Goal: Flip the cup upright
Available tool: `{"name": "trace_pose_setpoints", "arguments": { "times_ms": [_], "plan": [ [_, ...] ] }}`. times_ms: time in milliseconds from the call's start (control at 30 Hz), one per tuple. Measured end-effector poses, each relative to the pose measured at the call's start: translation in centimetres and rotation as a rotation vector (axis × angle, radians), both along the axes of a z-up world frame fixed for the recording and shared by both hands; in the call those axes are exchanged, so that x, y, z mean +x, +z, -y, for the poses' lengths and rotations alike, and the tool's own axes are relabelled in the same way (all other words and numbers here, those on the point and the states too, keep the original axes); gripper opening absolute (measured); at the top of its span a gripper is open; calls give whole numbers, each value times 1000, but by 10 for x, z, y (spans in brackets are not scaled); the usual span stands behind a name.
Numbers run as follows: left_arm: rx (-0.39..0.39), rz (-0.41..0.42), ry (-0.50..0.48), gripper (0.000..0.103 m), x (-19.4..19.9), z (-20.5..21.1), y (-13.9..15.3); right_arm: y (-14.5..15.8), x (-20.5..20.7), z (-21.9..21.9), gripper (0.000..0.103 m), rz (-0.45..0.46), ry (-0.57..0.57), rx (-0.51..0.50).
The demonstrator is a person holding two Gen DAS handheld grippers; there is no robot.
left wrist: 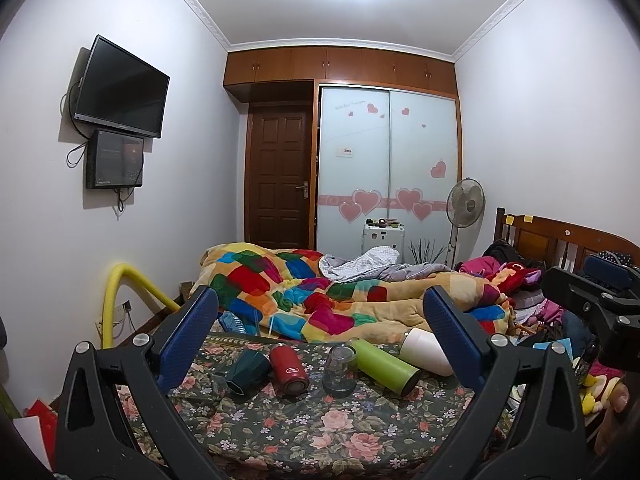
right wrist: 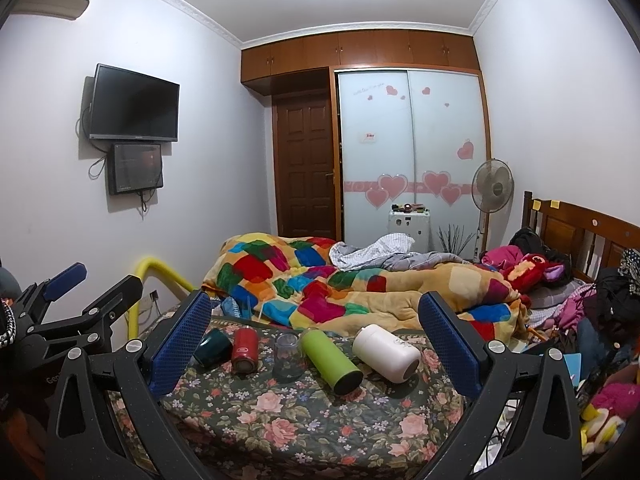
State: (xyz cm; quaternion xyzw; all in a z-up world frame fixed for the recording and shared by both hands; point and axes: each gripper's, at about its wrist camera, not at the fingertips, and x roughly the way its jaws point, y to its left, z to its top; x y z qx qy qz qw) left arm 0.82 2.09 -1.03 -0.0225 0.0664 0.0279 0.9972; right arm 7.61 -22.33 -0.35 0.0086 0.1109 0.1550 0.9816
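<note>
Both wrist views look level along their own blue-padded fingers, down the bed toward the frosted sliding wardrobe with pink hearts [left wrist: 388, 160] [right wrist: 412, 148] at frame centre. Each sits close over the dark floral bedspread [left wrist: 320, 428] [right wrist: 320, 420] in the lower frame. They share the wall-mounted black television [left wrist: 122, 88] [right wrist: 134, 104], upper left; the right-wrist view looks from slightly farther right.

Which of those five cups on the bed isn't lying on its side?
The clear glass cup in the middle: it stands on end, seemingly mouth down. The dark green, red, lime green and white ones around it all lie tipped over.
</note>
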Motion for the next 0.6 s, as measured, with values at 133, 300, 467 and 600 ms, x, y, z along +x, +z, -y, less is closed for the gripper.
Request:
{"name": "trace_pose_setpoints", "arguments": {
  "times_ms": [133,300,467,600],
  "plan": [
    [-1,1,1,103,0,0,0,0,0,0,103,1,-1,0],
    [-1,-1,1,103,0,0,-1,-1,0,-1,103,-1,-1,-3],
    [-15,-14,1,103,6,-5,-2,-7,4,-2,103,-12,-4,-6],
    [-24,-29,6,103,12,-8,-4,-9,7,0,103,-23,-5,-4]
  ]
}}
